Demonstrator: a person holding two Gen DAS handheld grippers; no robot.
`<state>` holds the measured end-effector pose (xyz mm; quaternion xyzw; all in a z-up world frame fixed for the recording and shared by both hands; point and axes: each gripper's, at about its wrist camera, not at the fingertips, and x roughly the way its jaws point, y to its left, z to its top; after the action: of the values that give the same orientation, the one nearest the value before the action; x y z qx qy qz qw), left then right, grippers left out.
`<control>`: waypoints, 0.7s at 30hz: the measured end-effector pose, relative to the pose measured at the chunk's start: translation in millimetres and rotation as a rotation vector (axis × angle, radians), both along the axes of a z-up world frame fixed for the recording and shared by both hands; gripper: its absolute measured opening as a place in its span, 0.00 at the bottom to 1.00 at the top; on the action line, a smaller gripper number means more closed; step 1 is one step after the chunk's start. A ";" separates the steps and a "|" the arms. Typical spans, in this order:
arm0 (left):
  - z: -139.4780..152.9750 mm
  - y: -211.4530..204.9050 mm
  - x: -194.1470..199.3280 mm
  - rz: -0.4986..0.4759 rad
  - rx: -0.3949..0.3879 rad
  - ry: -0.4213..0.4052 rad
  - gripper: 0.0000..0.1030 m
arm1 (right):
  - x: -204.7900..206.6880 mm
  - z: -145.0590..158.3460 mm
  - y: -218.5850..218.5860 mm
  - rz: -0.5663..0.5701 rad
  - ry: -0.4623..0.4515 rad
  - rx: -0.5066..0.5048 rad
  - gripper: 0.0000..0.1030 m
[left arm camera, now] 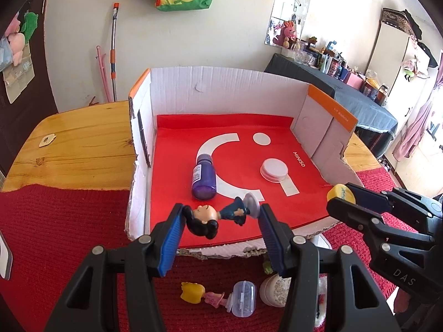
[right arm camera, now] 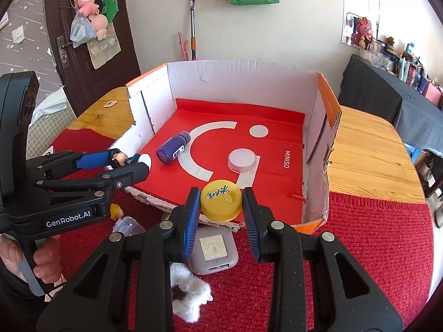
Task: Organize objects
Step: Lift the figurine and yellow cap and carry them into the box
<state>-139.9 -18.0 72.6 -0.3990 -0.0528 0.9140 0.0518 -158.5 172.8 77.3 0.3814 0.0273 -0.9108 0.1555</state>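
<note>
My left gripper (left arm camera: 220, 215) is shut on a small doll figurine (left arm camera: 218, 215) with black hair, a blue outfit and a white base, held sideways over the front edge of the cardboard box (left arm camera: 229, 88). My right gripper (right arm camera: 221, 202) is shut on a yellow lid (right arm camera: 220, 203) with writing on it, held over the box's front edge (right arm camera: 315, 225). Inside the box, on its red liner, lie a purple bottle (left arm camera: 204, 178) and a white round jar (left arm camera: 274, 170). Both also show in the right wrist view: the bottle (right arm camera: 173, 150) and the jar (right arm camera: 242, 160).
On the red cloth (left arm camera: 61, 221) before the box lie a yellow-haired doll (left arm camera: 193, 293), a clear capsule case (left arm camera: 243, 298) and a white egg-shaped item (left arm camera: 274, 290). A grey square device (right arm camera: 214, 250) and white fluff (right arm camera: 188, 293) lie under the right gripper. The wooden table (right arm camera: 365, 149) extends to both sides.
</note>
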 end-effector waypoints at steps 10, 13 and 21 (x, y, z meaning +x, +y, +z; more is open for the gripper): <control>-13.3 -0.5 -23.3 -0.027 -0.014 -0.068 0.55 | -26.4 -9.2 1.0 0.001 -0.057 0.001 0.29; -17.3 -1.3 -28.9 -0.032 -0.013 -0.084 0.55 | -33.3 -13.4 0.3 0.005 -0.078 0.000 0.29; -24.9 -2.0 -38.6 -0.044 -0.021 -0.106 0.55 | -49.1 -25.7 -2.1 0.010 -0.124 0.016 0.29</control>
<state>-178.5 -20.0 47.7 -0.4484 -0.0371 0.8907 0.0647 -207.6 170.7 51.6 0.4381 0.0269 -0.8844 0.1584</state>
